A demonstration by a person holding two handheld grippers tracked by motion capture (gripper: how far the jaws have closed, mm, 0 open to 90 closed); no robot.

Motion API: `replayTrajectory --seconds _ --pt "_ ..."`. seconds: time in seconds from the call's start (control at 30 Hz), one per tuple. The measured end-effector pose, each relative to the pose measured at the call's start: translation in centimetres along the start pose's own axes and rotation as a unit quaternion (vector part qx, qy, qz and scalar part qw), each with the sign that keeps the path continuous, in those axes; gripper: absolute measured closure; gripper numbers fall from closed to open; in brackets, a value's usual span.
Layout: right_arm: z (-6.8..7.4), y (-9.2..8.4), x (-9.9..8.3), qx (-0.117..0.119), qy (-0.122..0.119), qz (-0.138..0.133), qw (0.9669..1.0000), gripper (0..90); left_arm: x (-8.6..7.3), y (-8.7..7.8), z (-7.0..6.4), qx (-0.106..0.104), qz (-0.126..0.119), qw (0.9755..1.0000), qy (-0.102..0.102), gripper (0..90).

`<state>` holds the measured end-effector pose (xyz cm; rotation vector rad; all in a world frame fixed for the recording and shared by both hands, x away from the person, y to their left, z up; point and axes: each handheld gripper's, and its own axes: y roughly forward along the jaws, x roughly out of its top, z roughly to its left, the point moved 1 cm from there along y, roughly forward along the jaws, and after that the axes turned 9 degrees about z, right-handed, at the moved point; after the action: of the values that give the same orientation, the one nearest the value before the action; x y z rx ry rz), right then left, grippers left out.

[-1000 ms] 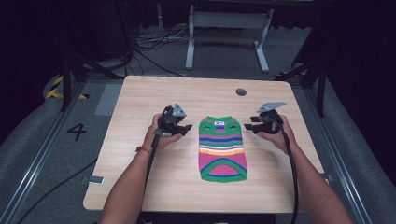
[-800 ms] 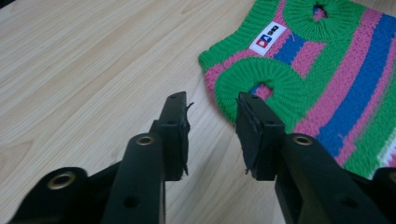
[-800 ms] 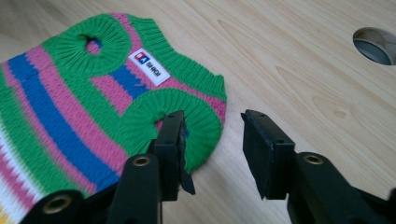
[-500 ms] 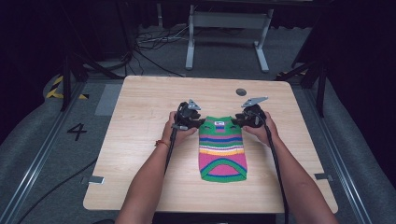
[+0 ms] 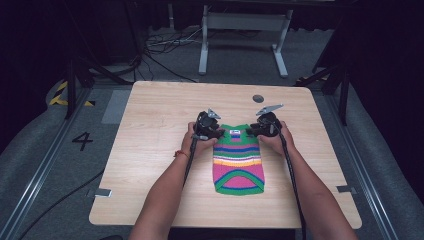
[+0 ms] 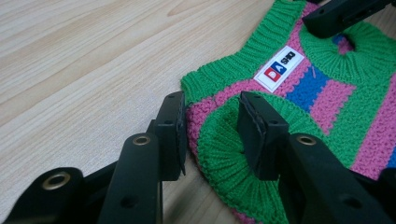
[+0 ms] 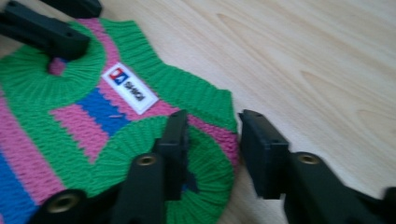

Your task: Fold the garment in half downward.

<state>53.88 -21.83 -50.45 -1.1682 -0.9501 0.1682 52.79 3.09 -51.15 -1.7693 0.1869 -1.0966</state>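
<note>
**Two grippers set down on the sweater's shoulders**

High view: striped knit sweater lies flat near the middle of the wooden table, neck end away from the person. Left gripper sits at its top left corner, right gripper at its top right corner, a hand behind each. Cables trail back along both forearms. Small dark round spot on the tabletop beyond the right gripper.

Left gripper view: jaws low over the table, straddling the green ribbed armhole at the sweater's edge. One pad stands over the bare wood just outside the knit, the other over the green rib. Gap between them is plain; they've just been closing, the fabric edge lies between them, not pinched. White label at the neck sits beyond. Other gripper's jaw tip shows at the far armhole.

Right gripper view: same on the opposite shoulder. One pad over the green armhole rib, the other over wood just beside the edge. Jaws have been closing, apart with the edge between them, no squeeze visible. Slightly blurred.
</note>
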Motion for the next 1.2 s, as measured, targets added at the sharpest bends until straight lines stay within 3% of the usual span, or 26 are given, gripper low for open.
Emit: replayTrajectory --seconds 0.1,0.13,0.2,0.33,0.4,0.5,0.67,0.73,1.03,1.2 --pt "-0.1 0.0 0.0 0.012 -0.002 0.002 0.9999 73.3 0.2 0.0 0.0 0.001 0.004 1.0 0.004 63.3" --pt "-0.1 0.0 0.0 0.018 -0.002 0.001 0.9998 78.2 0.3 0.1 0.0 -0.015 0.007 0.9999 0.004 68.4" --pt "0.1 0.0 -0.1 0.015 -0.006 -0.006 0.9998 83.2 0.5 0.0 0.1 -0.025 0.017 0.9995 0.008 78.3" --pt "0.1 -0.3 -0.3 0.005 -0.006 -0.011 0.9999 84.8 1.1 -0.2 0.0 0.001 0.027 0.9993 0.026 82.9" --pt "0.2 -0.8 -0.2 0.001 -0.01 -0.018 0.9998 84.8 1.7 -0.7 0.1 0.008 0.018 0.9992 0.034 83.1" --pt "0.3 -1.4 0.1 0.0 -0.011 -0.031 0.9994 84.7 2.2 -1.4 0.2 0.001 0.007 0.9995 0.031 82.9" --pt "0.5 -2.8 0.5 -0.002 -0.019 -0.055 0.9983 84.5 3.1 -2.4 -0.3 0.013 0.008 0.9982 0.059 82.2" --pt "0.7 -3.2 0.6 0.003 -0.021 -0.061 0.9979 84.4 3.1 -2.7 -0.5 0.012 0.01 0.9978 0.064 82.3" --pt "2.1 -5.4 -0.5 0.023 -0.053 -0.091 0.9942 84.1 1.6 -5.1 -1.7 0.009 -0.021 0.9951 0.096 82.2" --pt "3.2 -6.7 -1.4 0.029 -0.078 -0.102 0.9913 83.8 0.8 -6.5 -2.9 0.013 -0.032 0.9915 0.125 82.2"
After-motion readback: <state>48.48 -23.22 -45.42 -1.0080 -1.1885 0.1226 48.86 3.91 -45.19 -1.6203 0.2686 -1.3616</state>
